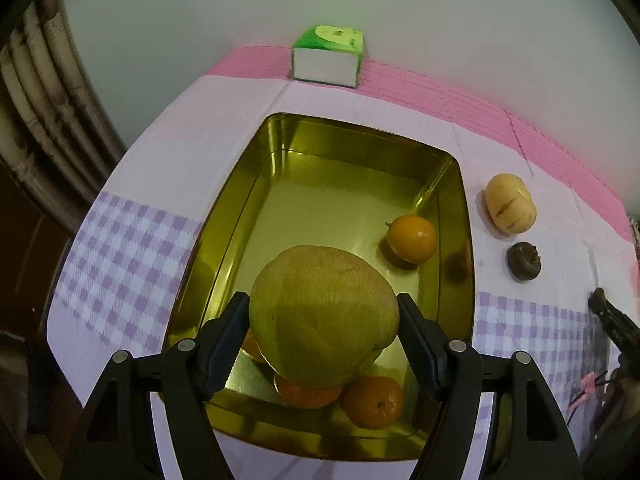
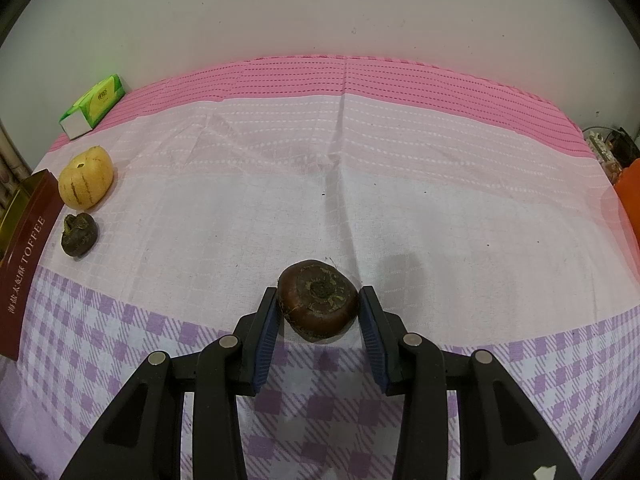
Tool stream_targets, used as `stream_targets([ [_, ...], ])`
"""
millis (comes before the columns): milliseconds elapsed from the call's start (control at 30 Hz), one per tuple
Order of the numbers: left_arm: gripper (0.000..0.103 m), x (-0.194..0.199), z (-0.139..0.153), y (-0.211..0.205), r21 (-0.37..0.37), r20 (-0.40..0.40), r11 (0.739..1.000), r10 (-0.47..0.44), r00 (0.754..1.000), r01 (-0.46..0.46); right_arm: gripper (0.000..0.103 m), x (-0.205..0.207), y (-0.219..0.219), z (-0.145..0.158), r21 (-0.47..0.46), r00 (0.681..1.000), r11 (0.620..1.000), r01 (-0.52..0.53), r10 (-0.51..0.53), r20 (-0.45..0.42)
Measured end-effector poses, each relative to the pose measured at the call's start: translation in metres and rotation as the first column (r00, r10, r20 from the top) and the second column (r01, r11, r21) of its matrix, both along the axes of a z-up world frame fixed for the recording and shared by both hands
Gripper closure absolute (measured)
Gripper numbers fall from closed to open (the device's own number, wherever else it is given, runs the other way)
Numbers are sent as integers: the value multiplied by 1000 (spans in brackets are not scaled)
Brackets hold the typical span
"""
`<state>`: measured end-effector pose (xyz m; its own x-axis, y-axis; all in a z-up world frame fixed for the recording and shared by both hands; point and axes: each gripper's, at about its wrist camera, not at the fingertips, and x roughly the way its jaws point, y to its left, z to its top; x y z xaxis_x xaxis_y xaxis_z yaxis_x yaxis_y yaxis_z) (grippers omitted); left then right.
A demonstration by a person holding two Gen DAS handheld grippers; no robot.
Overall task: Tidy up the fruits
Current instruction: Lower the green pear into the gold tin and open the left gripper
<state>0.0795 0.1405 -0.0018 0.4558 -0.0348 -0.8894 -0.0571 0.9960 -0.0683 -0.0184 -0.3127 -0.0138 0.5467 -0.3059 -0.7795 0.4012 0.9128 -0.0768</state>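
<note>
The left gripper (image 1: 322,316) is spread wide and clamps a big green fruit (image 1: 324,316) over the gold tin (image 1: 256,216), hiding part of an orange (image 1: 306,394) beneath. The right gripper (image 2: 318,300) brackets a dark brown fruit (image 2: 318,298) on the tablecloth (image 2: 360,184), left pad touching, right pad just apart

Tin's (image 1: 452,184) far half open beyond oranges (image 1: 411,238).

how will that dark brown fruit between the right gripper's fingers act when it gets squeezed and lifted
The dark brown fruit looks squat and flattened, so it probably sits steady on the tablecloth rather than rolling. Its rounded sides may slip between the right gripper pads, which are not yet touching it. It is probably light.
</note>
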Motion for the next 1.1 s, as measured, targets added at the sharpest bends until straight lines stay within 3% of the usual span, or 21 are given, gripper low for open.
stream_targets([
  [233, 30, -4, -2, 11, -6, -5, 1000, 29, 1000, -29, 65, 0, 0, 0, -1, 1000, 1000, 1, -1, -1],
  [1100, 29, -8, -8, 1, 24, -5, 1000, -13, 1000, 14, 66, 0, 1, 0, -8, 1000, 1000, 6, -6, -5],
])
